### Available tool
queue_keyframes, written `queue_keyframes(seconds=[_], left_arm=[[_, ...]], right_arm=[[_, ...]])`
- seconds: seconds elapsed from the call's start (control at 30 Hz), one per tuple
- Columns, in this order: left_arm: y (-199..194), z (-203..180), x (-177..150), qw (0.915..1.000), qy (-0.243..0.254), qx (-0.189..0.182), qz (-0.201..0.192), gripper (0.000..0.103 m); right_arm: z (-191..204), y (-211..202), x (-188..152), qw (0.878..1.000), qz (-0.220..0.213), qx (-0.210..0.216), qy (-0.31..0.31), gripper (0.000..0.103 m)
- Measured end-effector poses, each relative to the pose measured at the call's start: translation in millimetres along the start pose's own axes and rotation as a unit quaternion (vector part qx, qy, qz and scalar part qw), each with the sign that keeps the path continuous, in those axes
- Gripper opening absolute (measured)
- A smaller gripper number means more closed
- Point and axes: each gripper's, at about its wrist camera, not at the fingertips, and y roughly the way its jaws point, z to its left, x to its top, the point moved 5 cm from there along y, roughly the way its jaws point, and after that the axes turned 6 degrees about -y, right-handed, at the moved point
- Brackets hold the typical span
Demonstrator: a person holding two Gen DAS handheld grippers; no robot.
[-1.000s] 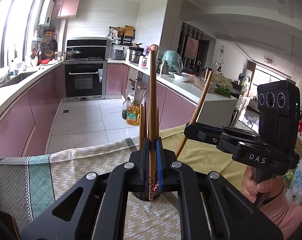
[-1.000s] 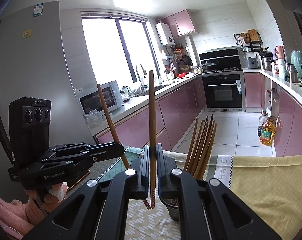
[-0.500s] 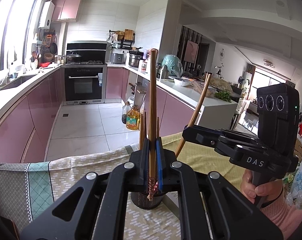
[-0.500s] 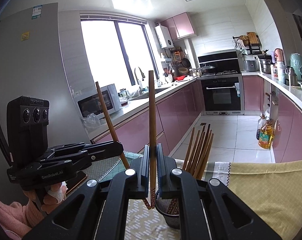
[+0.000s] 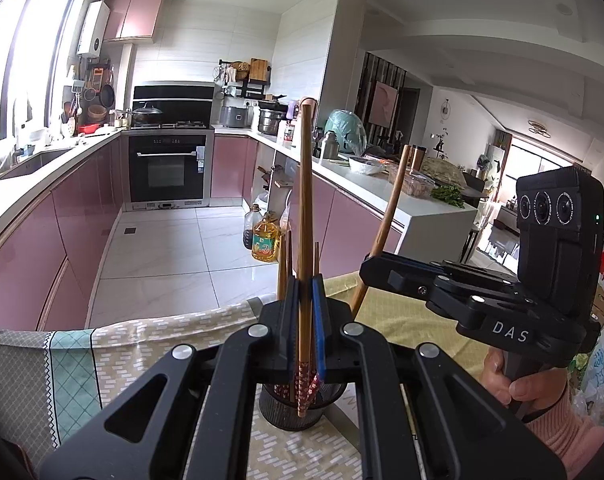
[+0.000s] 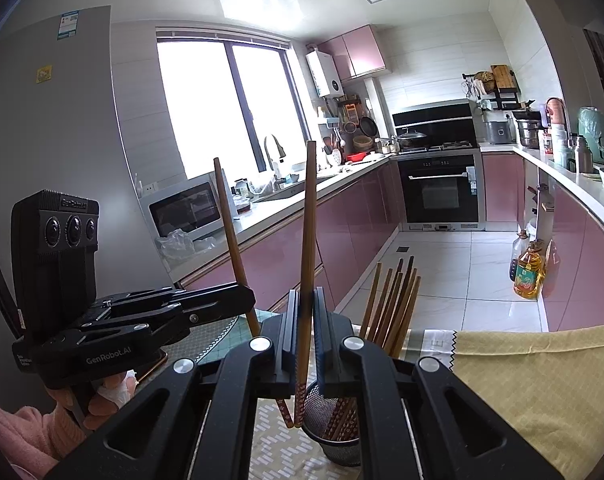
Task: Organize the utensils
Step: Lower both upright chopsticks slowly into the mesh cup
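Each claw is clamped on a single wooden chopstick held roughly upright. In the left wrist view, the left claw (image 5: pixel 305 320) pinches its chopstick (image 5: pixel 305 216) between blue-padded fingers (image 5: pixel 317 320), the patterned red tip hanging down over the mouth of the black mesh utensil holder (image 5: pixel 290 412) on the tabletop (image 5: pixel 142 344); whether the tip is already inside the rim I cannot tell. Several more chopsticks (image 5: pixel 282 268) stand in that holder behind the fingers. To the right in the same view, the right claw (image 5: pixel 367 270) grips its own chopstick (image 5: pixel 385 224), which leans to the right above the yellow cloth (image 5: pixel 413 320). From the right wrist view, the right claw (image 6: pixel 305 336) holds its chopstick (image 6: pixel 306 240) with the patterned tip just left of the mesh utensil holder (image 6: pixel 333 444), outside its rim, beside the other chopstick's tip. A bundle of chopsticks (image 6: pixel 393 304) fans out of the holder toward the right. The left claw (image 6: pixel 246 300) shows on the left with its chopstick (image 6: pixel 230 232) slanting upward.
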Motion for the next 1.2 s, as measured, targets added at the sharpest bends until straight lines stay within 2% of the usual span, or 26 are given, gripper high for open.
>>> queue_keyframes(seconds=[0.77,1.2], left_arm=[[16,4,10,0.9999,-0.009,0.006,0.012,0.007],[17,4,21,0.9999,-0.011,0.000,-0.001,0.007]], right_arm=[[-5,8,6,1.000,0.007,-0.012,0.013,0.006],[-9,12,15,1.000,-0.005,-0.009,0.021,0.006]])
